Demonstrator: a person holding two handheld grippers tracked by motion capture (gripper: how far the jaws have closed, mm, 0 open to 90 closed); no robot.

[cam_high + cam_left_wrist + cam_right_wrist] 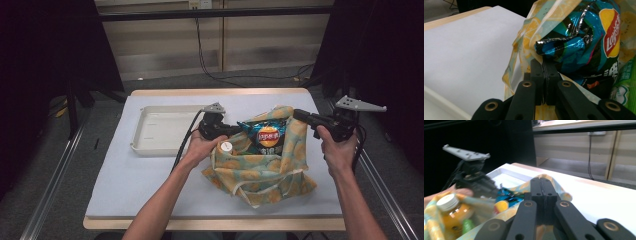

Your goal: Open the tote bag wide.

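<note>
A cloth bag (260, 175) with a lemon print stands open on the table's right half. A blue Lay's chips bag (267, 136) sticks out of its mouth, and a bottle with a white cap (226, 147) sits at its left side. My left gripper (234, 130) is shut on the bag's left rim, and in the left gripper view its jaws (544, 65) are closed just under the chips bag (579, 42). My right gripper (299, 114) is shut on the bag's raised far right corner. In the right gripper view its tips (544, 182) pinch the cloth (524, 186).
A white tray (145, 135) lies empty left of the bag on the pale cloth-covered table (150, 190). A green packet (626, 82) is inside the bag beside the chips. The orange bottle (451, 207) shows in the right gripper view. Cables run along the floor behind the table.
</note>
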